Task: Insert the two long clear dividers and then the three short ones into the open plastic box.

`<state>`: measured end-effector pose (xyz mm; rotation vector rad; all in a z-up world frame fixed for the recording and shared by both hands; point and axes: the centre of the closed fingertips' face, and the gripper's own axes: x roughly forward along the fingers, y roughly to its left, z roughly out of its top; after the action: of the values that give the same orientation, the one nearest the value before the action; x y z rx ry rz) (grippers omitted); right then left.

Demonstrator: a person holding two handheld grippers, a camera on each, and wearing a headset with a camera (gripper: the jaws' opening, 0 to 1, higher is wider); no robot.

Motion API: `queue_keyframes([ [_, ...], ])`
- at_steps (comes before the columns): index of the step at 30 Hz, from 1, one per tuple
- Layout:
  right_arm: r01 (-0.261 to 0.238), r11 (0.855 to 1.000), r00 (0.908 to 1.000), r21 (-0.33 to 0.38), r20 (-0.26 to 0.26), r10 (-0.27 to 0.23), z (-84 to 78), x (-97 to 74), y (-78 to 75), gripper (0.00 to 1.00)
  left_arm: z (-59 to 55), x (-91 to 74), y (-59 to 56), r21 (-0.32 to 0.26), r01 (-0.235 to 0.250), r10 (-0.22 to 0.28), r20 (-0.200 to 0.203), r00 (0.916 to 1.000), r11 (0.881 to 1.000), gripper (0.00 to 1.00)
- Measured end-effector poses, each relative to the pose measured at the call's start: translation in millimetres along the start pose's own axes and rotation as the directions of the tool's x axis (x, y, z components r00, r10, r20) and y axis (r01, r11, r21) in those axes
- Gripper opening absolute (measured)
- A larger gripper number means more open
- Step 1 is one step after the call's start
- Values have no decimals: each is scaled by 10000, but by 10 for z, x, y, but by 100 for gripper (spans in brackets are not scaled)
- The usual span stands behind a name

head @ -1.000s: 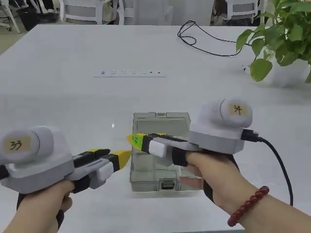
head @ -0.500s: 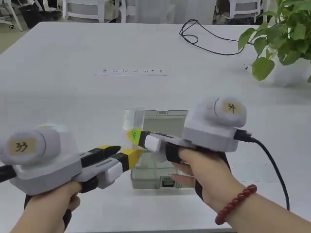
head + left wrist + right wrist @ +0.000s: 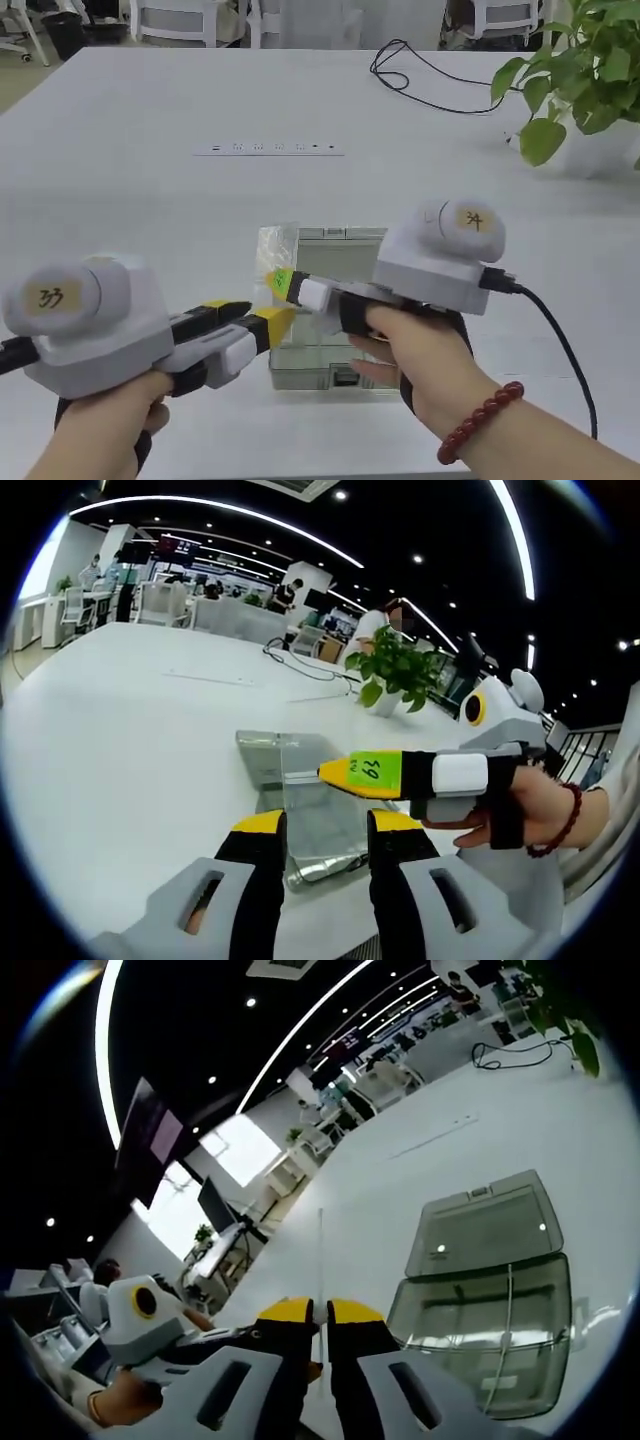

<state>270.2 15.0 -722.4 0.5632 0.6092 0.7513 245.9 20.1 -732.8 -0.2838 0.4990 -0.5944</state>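
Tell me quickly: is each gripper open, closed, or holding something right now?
Left gripper: open, holding nothing.
Right gripper: closed on a clear divider.

right tool [image 3: 277, 282] pinching clear divider [image 3: 272, 252] (held upright) | at open box [image 3: 304, 377] left edge | left tool [image 3: 250, 316] near

The plastic box [image 3: 322, 352] is smoky clear and sits on the white table [image 3: 150, 200] towards its near edge. Its lid [image 3: 340, 243] lies open flat on the far side. Inside the box a thin clear strip [image 3: 507, 1325] runs from the near wall to the far wall. One clear divider [image 3: 274, 250] stands upright in the air just left of the lid. Its lower edge is pinched between the fingers [image 3: 290, 1312] of the right gripper [image 3: 279, 283].
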Motion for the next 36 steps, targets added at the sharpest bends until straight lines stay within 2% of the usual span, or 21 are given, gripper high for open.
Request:
queue_keyframes([
  [7,84,9997,10000,232,18,-84,19,0,-9,6,11,-4,-3,-178,23,-23,-17,10000,9998,32],
  [9,242,9996,9997,132,44,-242,43,-8,-29,6,-6,-11,-22,274,47,-41,-213,9998,9996,33],
  [12,469,9986,9989,261,1,-469,80,-32,-69,6,-20,-25,-43,860,17,18,-396,9992,9963,41],
  [15,916,9953,9956,298,-214,-910,87,-69,-142,6,-17,-40,-58,1280,47,4,-396,9992,9918,46],
  [19,1375,9889,9888,570,-655,-1337,66,-119,-218,6,-56,-53,-43,2079,4,122,-596,9981,9782,55],
  [21,1701,9838,9823,566,-896,-1647,47,-149,-271,6,-63,-59,-43,2416,-11,165,-617,9980,9704,59],
  [24,2198,9723,9681,793,-1409,-2074,15,-192,-352,6,-73,-59,-45,2599,114,46,-609,9981,9656,66],
  [26,2675,9605,9528,761,-1697,-2519,-2,-225,-440,6,-74,-62,-48,2825,132,35,-589,9983,9592,69],
  [30,3085,9457,9341,1022,-2203,-2809,-15,-253,-509,6,-66,-61,-69,3115,244,-82,-532,9986,9499,77],
  [34,3555,9288,9083,1051,-2732,-3168,-40,-282,-567,6,-64,-60,-95,3428,378,-219,-504,9985,9387,85],
  [35,3691,9231,8992,1083,-2928,-3252,-58,-295,-579,6,-64,-61,-112,3489,442,-293,-480,9984,9361,88],
  [36,3698,9223,8989,1124,-2944,-3246,-46,-285,-585,6,-67,-61,-113,3515,440,-285,-493,9984,9351,90],
])
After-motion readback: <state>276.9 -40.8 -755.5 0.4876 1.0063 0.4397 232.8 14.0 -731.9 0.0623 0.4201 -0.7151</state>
